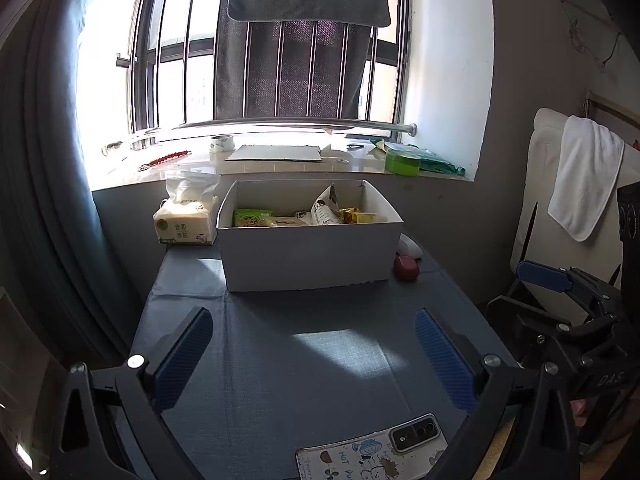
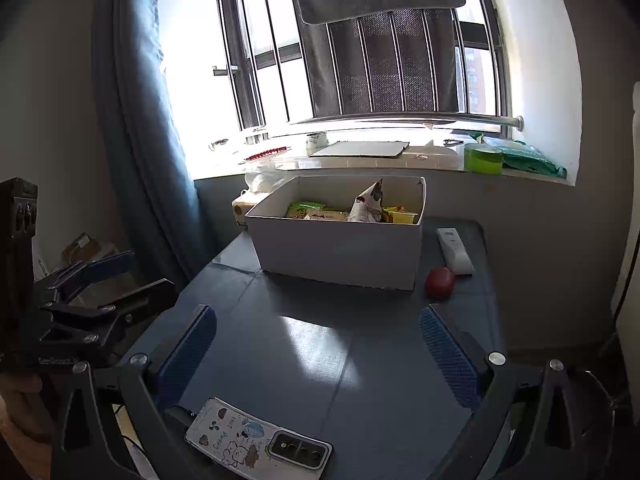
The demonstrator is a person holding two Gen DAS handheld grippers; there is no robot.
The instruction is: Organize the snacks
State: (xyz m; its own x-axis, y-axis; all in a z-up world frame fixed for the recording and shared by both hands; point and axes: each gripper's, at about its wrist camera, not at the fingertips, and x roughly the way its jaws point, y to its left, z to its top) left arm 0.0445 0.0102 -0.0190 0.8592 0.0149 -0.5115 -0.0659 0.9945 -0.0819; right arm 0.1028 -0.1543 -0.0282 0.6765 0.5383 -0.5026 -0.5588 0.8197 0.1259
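Sunlight pours through the barred window onto a grey-blue desk (image 1: 248, 360), and both grippers hang low at its near edge, level and aimed at the white box (image 1: 308, 256). Left gripper (image 1: 314, 360) sits square to the box; right gripper (image 2: 318, 356) faces it at a slight angle beside its partner. Between box and grippers lies a broad bare stretch of desk, only a phone (image 2: 260, 438) in a cartoon case lying at the near edge. Snacks (image 2: 340, 210) sit inside the box, a tall pouch poking above the rim. Just right of the box, a red object (image 2: 439, 282) and a white remote (image 2: 454, 250); left of it, a tissue pack (image 1: 184, 226). Both sets of jaws are spread wide, gripping nothing, touching nothing.
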